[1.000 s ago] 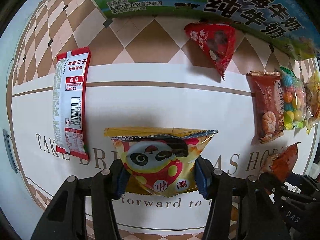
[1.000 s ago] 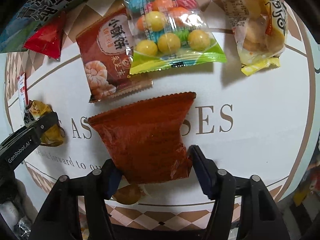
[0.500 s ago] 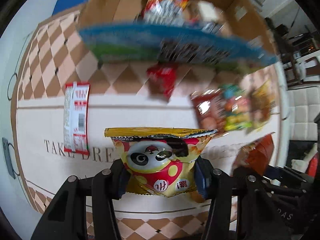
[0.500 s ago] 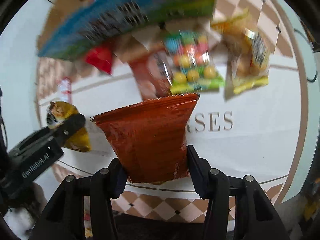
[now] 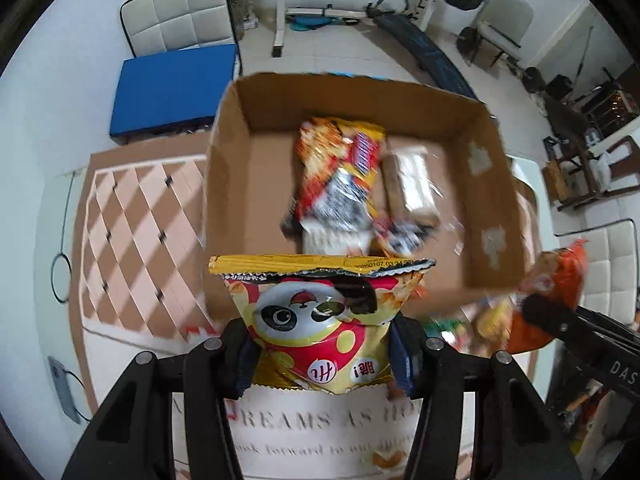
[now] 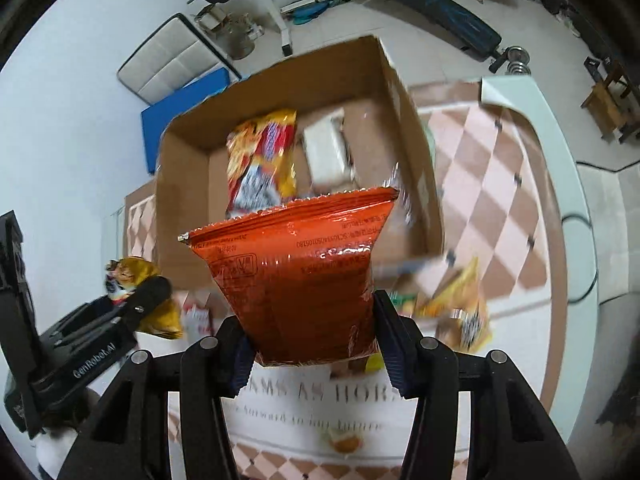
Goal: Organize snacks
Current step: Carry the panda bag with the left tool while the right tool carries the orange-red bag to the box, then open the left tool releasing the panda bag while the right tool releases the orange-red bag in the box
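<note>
You are in the middle of the job, I judge. Your left tongs (image 5: 326,356) are clamped on a panda bag (image 5: 320,320), and your right tongs (image 6: 314,346) are clamped on an orange bag (image 6: 300,276); both bags hang in the air, near the front wall of the box (image 5: 228,184), not yet over its inside. The box stands open on the worktop (image 6: 500,184) and already has some snacks in it: a red-yellow bag (image 5: 336,168) and a pale pack (image 5: 408,180) lie on its bottom, with much free floor beside them. What is left: these two bags must go in, and then the packets that lie on the worktop just below the box, such as the yellow packet (image 6: 460,304). They are blurred, so I cannot count them.
</note>
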